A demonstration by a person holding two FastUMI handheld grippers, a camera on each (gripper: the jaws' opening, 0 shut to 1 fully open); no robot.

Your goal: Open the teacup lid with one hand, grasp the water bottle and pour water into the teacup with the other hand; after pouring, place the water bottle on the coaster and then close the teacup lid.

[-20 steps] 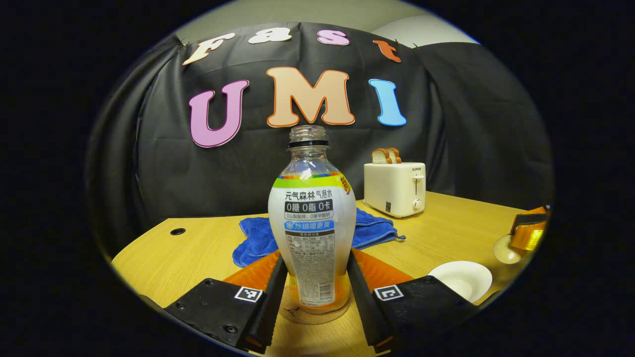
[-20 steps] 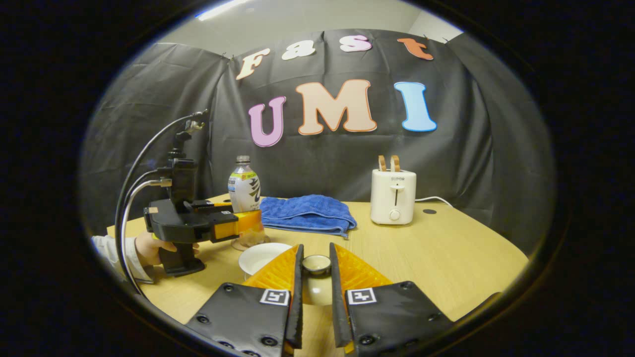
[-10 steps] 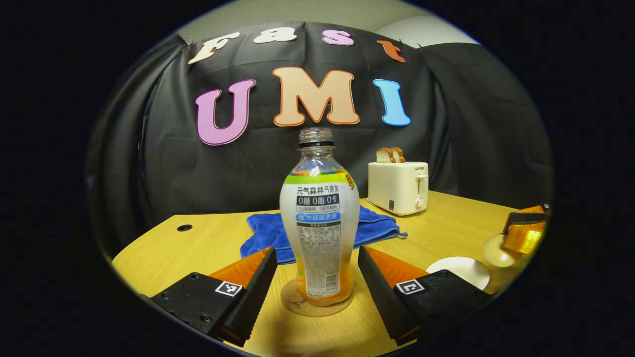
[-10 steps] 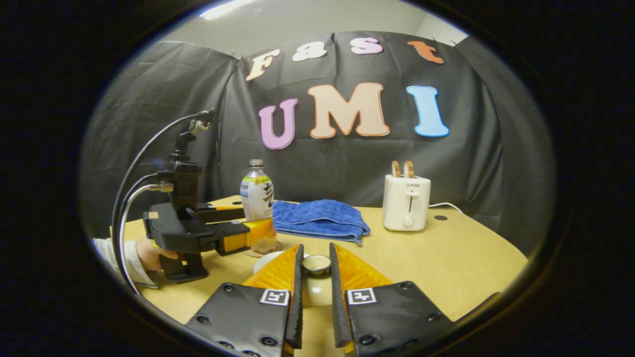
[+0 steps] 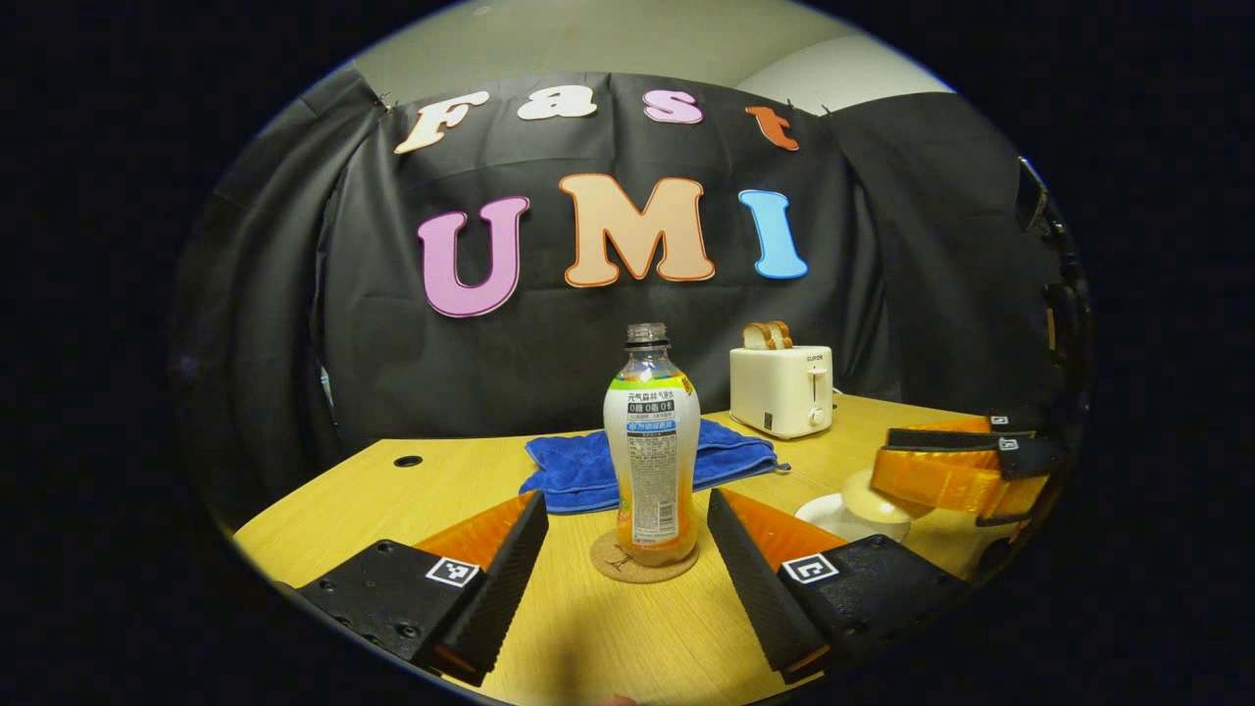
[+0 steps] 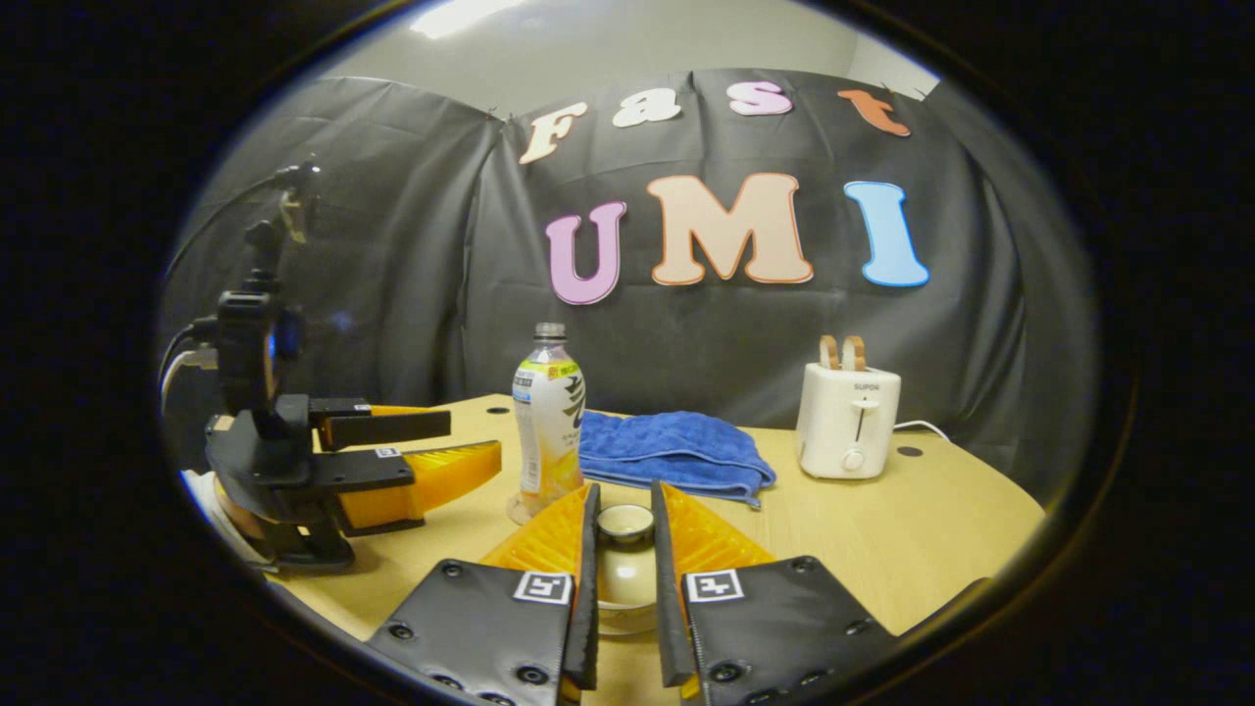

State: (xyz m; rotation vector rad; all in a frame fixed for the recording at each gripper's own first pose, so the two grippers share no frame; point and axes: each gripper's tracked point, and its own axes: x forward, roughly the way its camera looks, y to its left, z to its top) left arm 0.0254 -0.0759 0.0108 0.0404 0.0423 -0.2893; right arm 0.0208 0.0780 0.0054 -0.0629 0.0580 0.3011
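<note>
The water bottle point(image 5: 652, 451) stands upright, uncapped, on the round cork coaster point(image 5: 644, 561), with a little orange liquid at its bottom. My left gripper point(image 5: 626, 505) is open, its fingers short of the bottle and apart from it. In the right gripper view the bottle point(image 6: 547, 422) stands past the left gripper point(image 6: 471, 438). My right gripper point(image 6: 625, 500) is shut on the knob of the cream teacup lid point(image 6: 626, 574). Seen from the left gripper view, the right gripper point(image 5: 882, 456) holds the lid point(image 5: 868, 498) over the white teacup point(image 5: 822, 510). I cannot tell whether the lid rests on it.
A blue towel point(image 5: 588, 466) lies folded behind the bottle. A cream toaster point(image 5: 781, 390) with bread slices stands at the back right. A sleeve and hand point(image 6: 230, 510) hold the left gripper. The table point(image 5: 392, 490) has a cable hole point(image 5: 407, 460) at the back left.
My left gripper opened, let go of the bottle on the coaster and drew back. My right gripper carried the lid from beside the teacup to over it.
</note>
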